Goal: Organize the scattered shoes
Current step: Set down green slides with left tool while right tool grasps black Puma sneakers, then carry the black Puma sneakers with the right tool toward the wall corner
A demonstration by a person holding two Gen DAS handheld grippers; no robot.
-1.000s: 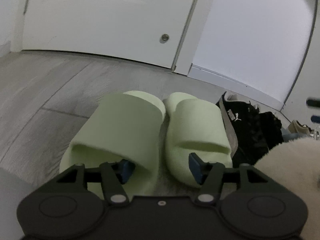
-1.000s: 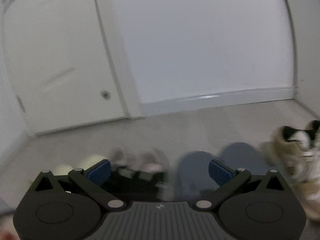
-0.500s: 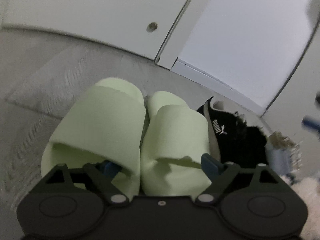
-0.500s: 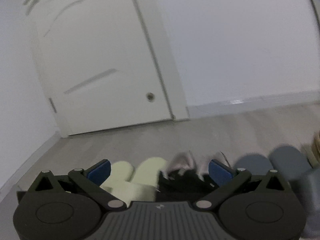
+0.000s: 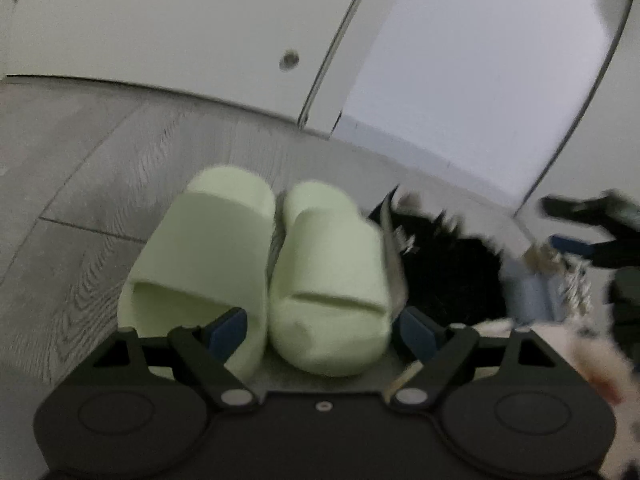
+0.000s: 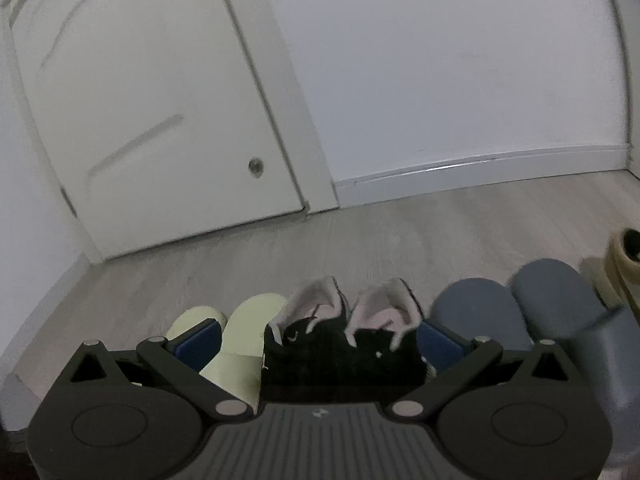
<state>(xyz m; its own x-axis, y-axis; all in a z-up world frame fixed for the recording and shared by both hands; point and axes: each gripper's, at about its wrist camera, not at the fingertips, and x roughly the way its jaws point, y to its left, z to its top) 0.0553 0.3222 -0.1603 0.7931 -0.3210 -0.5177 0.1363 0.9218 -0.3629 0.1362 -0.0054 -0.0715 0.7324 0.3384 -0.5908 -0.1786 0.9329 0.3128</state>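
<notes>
Left wrist view looks along the left gripper [image 5: 320,330], whose blue-padded fingers [image 5: 226,330] stand wide apart and hold nothing. A pair of pale green foam slides sits side by side on the grey wood-grain floor [image 5: 80,184], toes pointing far toward the white door [image 5: 160,20]. The right green slide [image 5: 328,276] lies between the two fingers, its heel close in front of the gripper body; the left green slide [image 5: 200,256] sits just beside it, touching along the inner edge, with the left finger's pad over its heel opening. To the right of the slides, a black sneaker [image 5: 448,268] lies against the right slide, blurred by motion. Farther right, more footwear shows as a blur that cannot be told apart, and part of the other gripper's dark frame reaches in at the right edge.

Right wrist view shows the right gripper [image 6: 320,340] also spread wide and empty. The pair of black sneakers with pale pink linings [image 6: 344,332] lies between its fingers, toes toward the gripper. The green slides [image 6: 240,336] sit just left of them, and a pair of blue-grey slippers [image 6: 520,304] just right, all in one row on the floor. A tan shoe [image 6: 624,256] shows at the far right edge.
</notes>
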